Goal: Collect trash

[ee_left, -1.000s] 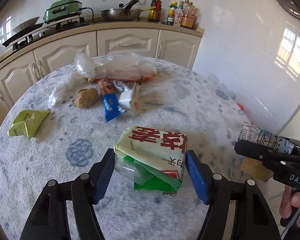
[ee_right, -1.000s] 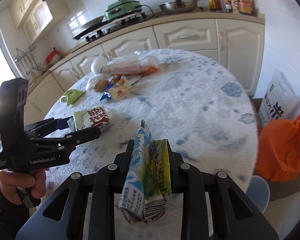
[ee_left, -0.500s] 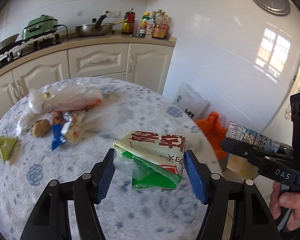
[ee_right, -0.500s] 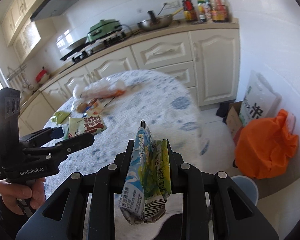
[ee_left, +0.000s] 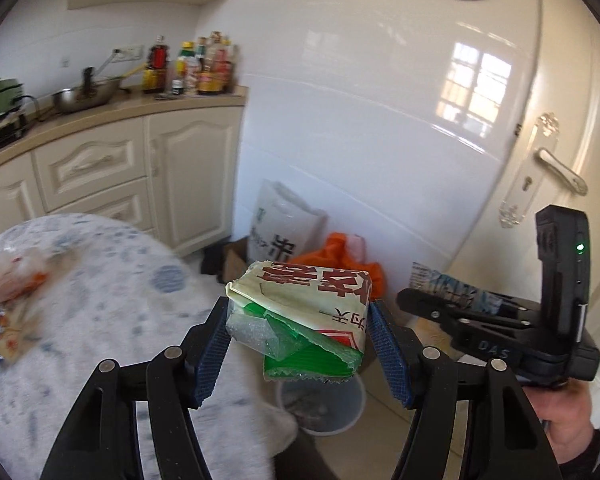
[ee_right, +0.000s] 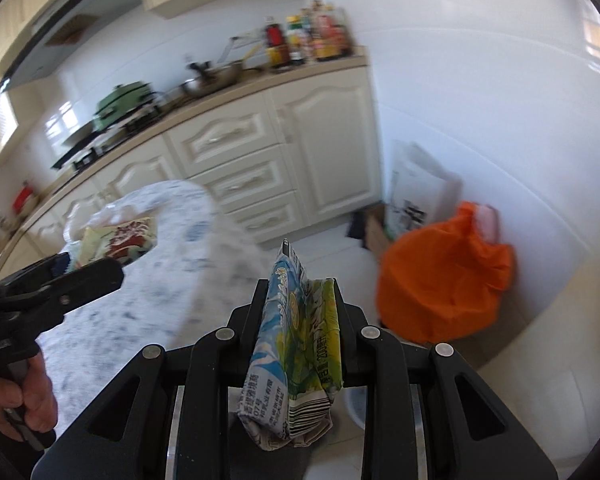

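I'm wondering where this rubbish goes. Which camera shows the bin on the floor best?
The left wrist view: the bin shows its rim and inside, below the held packet. The right wrist view shows only a sliver behind the gripper.

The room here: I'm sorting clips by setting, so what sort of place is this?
A home kitchen, most likely. A counter over cream cabinets carries a wok and sauce bottles, and a green cooker sits by the stove. A bin stands on the floor.

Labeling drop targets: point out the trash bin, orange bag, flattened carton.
trash bin (ee_left: pixel 342 420), left wrist view, rim at right
orange bag (ee_right: pixel 444 276), right wrist view, bag's middle
flattened carton (ee_right: pixel 296 344), right wrist view, printed face
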